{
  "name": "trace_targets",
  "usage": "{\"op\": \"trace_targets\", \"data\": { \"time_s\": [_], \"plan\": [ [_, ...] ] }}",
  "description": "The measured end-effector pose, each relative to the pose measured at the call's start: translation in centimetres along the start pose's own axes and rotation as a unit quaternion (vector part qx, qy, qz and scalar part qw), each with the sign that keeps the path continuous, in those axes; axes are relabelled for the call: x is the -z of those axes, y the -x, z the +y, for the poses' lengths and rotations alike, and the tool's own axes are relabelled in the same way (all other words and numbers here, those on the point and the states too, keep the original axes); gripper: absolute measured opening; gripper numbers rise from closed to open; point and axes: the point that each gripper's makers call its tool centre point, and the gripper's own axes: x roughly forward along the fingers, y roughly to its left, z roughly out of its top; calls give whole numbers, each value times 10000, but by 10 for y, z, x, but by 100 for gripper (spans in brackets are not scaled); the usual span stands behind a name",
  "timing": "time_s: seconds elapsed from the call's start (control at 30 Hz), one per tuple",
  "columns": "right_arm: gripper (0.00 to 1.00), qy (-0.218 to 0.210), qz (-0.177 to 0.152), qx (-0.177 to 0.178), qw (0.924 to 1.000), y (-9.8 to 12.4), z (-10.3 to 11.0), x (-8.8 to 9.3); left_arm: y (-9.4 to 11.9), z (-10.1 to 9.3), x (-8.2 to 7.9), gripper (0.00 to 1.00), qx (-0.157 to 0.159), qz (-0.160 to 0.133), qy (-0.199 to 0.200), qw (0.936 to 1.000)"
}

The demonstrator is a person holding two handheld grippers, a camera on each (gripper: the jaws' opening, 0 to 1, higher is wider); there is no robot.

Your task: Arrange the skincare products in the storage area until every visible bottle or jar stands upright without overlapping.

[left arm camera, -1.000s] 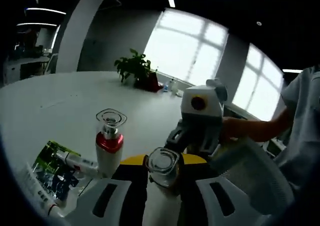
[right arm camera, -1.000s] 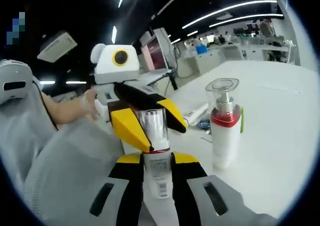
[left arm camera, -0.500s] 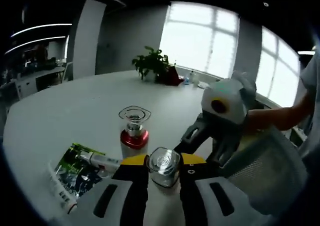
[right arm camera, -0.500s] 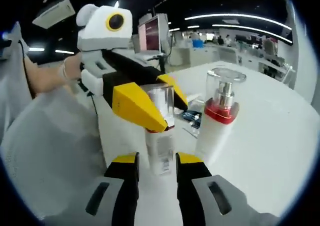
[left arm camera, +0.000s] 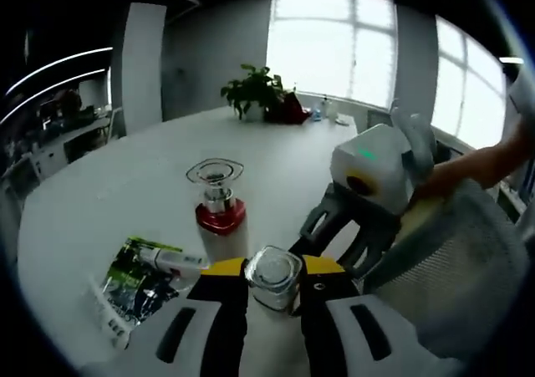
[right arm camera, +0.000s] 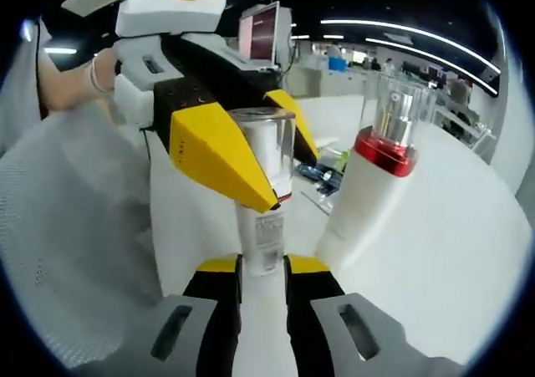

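A slim white bottle with a clear cap (right arm camera: 264,226) stands between both grippers. My left gripper (left arm camera: 272,264) is shut on its cap (left arm camera: 272,275). In the right gripper view that left gripper (right arm camera: 294,185) reaches in from the upper left, its yellow jaws clamping the cap. My right gripper (right arm camera: 262,264) is shut on the bottle's lower body near the table. Its grey fingers (left arm camera: 321,220) slope down from the right. A white pump bottle with a red collar (left arm camera: 220,220) (right arm camera: 368,197) stands upright just beside them, apart from the held bottle.
A white tube (left arm camera: 171,262) lies on a green packet (left arm camera: 134,281) on the round white table (left arm camera: 109,193). A potted plant (left arm camera: 259,93) stands at the table's far edge. A grey mesh chair back (right arm camera: 75,252) and a person's arm (left arm camera: 485,164) are close by.
The right jaws stood wider half a second ago and have narrowed onto the bottle's lower body. The left gripper kept its hold on the cap. Both views shifted with the hands.
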Motion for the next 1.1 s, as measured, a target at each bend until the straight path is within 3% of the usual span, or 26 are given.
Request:
{"op": "trace_targets", "data": {
  "time_s": [0.23, 0.53, 0.73, 0.87, 1.0, 1.1],
  "plan": [
    [20, -49, 41, -90, 9999, -7, -4, 9, -5, -4, 9, 20, 28, 192, -297, 9994],
    [20, 47, 9, -178, 9998, -11, -4, 12, -7, -8, 13, 21, 126, 197, -650, 9976],
    [20, 143, -24, -231, 9996, -12, -4, 12, -7, -9, 9, 24, 200, 55, -578, 9981],
    [19, 319, 160, -187, 9992, -12, -5, 18, -8, -8, 13, 31, 186, 108, -666, 9976],
    [19, 172, 53, -179, 9997, -9, -4, 15, -4, -3, 10, 32, 162, 72, -629, 9979],
    [19, 121, 3, -133, 9998, -7, -6, 15, -3, 0, 17, 31, 225, 204, -585, 9978]
  ]
}}
